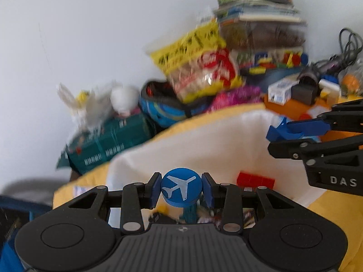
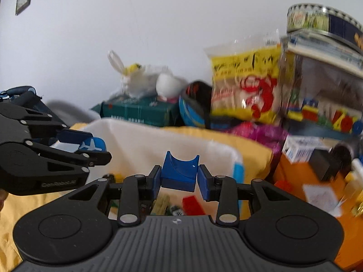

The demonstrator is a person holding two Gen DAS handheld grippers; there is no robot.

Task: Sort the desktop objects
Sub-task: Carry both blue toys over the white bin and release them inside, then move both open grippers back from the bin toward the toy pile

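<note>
A blue round block with a white airplane (image 1: 181, 188) sits between the blue pads of my left gripper (image 1: 182, 190), which is shut on it above a white cloth-lined bin (image 1: 204, 140). My right gripper (image 2: 179, 178) is shut on a blue block with a curved notch (image 2: 179, 172), also held over the bin (image 2: 140, 140). Each gripper shows in the other's view: the right gripper (image 1: 281, 133) with its notched block (image 1: 283, 131) at the right edge, the left gripper (image 2: 95, 149) with the airplane block (image 2: 93, 145) at the left edge. A red brick (image 1: 255, 179) lies in the bin.
Behind the bin stand a green box (image 2: 138, 111) with a white rabbit toy (image 2: 140, 79), a blue helmet (image 2: 192, 111), a yellow snack bag (image 2: 245, 86) and a clear box of bricks (image 2: 322, 104) under a round tin (image 2: 322, 20). An orange surface (image 2: 295, 174) with small boxes lies right.
</note>
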